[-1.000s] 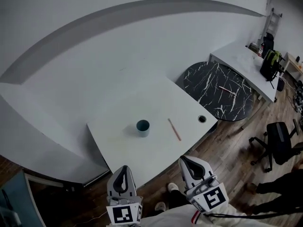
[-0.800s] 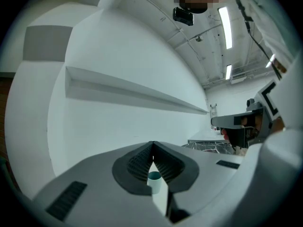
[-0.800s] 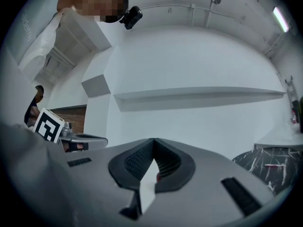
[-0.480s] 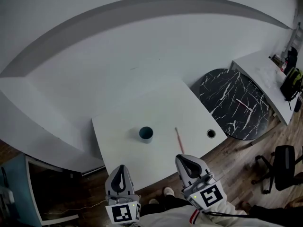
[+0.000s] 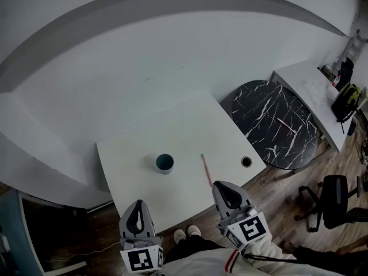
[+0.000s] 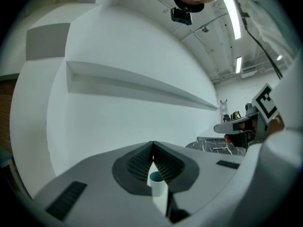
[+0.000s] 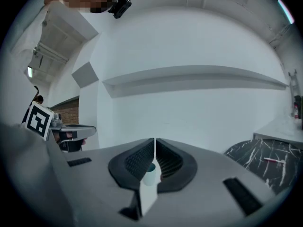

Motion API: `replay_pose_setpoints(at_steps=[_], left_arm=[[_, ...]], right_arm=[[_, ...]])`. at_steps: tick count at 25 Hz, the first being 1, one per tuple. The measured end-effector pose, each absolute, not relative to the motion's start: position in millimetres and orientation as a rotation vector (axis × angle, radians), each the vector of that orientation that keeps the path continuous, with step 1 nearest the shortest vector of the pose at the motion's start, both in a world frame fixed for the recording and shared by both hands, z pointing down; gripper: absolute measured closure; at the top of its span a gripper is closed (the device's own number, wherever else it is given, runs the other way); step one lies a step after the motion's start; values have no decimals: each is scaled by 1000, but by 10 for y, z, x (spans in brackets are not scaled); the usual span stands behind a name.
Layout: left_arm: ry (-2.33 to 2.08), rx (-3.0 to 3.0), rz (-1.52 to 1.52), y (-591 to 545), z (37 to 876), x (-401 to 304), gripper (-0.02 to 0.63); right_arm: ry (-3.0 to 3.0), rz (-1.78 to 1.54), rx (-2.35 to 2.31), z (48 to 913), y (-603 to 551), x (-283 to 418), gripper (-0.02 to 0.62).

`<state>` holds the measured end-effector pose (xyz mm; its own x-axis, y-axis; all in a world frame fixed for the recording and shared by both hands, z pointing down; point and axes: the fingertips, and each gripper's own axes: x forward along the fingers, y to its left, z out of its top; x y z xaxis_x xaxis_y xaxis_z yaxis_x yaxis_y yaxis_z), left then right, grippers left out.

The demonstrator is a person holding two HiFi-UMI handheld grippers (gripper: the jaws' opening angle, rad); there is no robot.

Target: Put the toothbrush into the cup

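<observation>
step: reach, nothing gripped yet | left tongs (image 5: 137,209) closed, empty | right tongs (image 5: 225,188) closed, empty | toothbrush (image 5: 206,170) flat on surface (image 5: 129,165), right of cup (image 5: 164,163), apart, just ahead of right tongs | next: probably open right tongs, lower over handle

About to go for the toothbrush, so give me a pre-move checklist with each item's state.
1. Cup upright on the table: ok.
2. Toothbrush lying flat, right of the cup, not touching it: ok.
3. Right gripper open for the pick: not ok, shut.
4. Left gripper empty: ok, shut on nothing.
5. Inside of the cup clear: cannot tell.
</observation>
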<state>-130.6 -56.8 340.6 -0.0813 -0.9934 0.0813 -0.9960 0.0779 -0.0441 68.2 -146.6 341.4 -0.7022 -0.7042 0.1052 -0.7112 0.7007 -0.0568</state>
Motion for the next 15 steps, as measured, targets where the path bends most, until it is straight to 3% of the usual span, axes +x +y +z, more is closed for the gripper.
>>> replay_pose_setpoints(at_steps=[9, 15], left_arm=[[-2255, 2128, 158, -766, 3413, -1349, 597], [-2232, 2115, 170, -864, 3587, -1363, 597]], right_arm=[[-2634, 343, 1172, 4196, -2000, 908, 595], [-2520, 486, 1136, 4742, -2316, 983, 551]])
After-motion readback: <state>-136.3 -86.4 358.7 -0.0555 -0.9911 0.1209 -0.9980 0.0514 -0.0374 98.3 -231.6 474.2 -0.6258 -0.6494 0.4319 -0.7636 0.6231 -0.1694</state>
